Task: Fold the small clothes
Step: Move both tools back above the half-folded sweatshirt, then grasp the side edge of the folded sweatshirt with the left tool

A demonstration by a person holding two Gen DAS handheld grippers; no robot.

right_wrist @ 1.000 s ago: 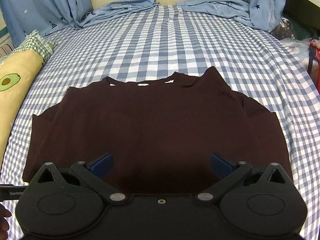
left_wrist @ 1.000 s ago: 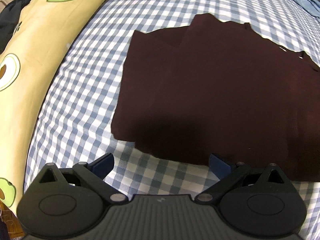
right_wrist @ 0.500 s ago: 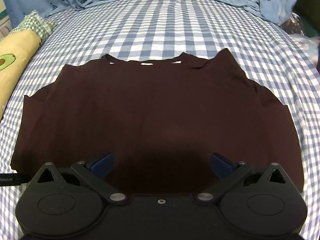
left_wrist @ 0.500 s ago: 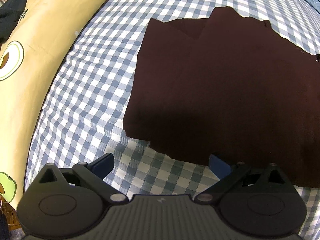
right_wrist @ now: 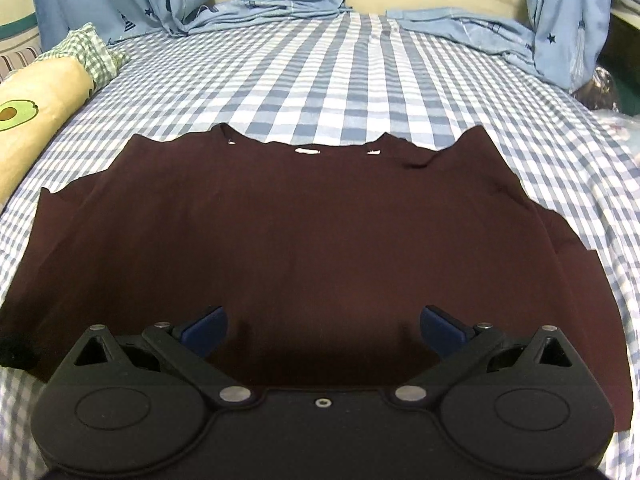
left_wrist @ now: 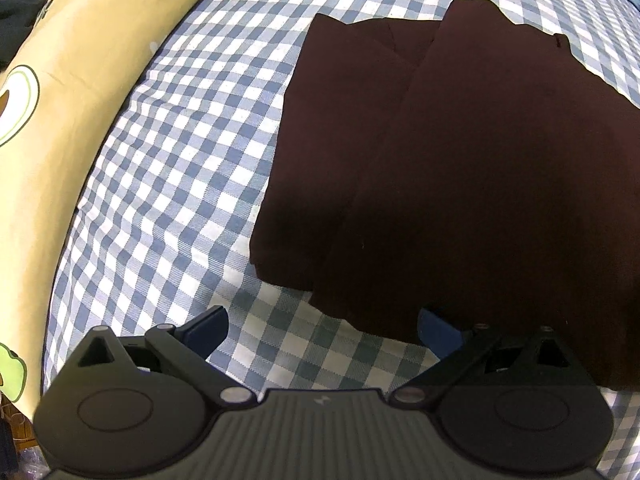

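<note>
A dark maroon T-shirt (right_wrist: 304,232) lies flat on the blue-and-white checked bed sheet (right_wrist: 360,72), neckline away from me, both sleeves folded in. In the left wrist view the shirt (left_wrist: 460,160) fills the right half. My left gripper (left_wrist: 322,330) is open and empty, just above the sheet at the shirt's near left hem corner. My right gripper (right_wrist: 322,330) is open and empty, low over the middle of the shirt's near hem.
A long yellow avocado-print bolster (left_wrist: 60,80) runs along the bed's left side, also in the right wrist view (right_wrist: 32,120). Light blue curtains (right_wrist: 568,20) and folded blue cloth (right_wrist: 272,4) lie at the far end. A green checked cloth (right_wrist: 88,52) sits beside the bolster.
Both grippers moved in lower and closer to the shirt's near hem. The left view shifted so the shirt's left corner sits nearer its fingers. Both stayed open.
</note>
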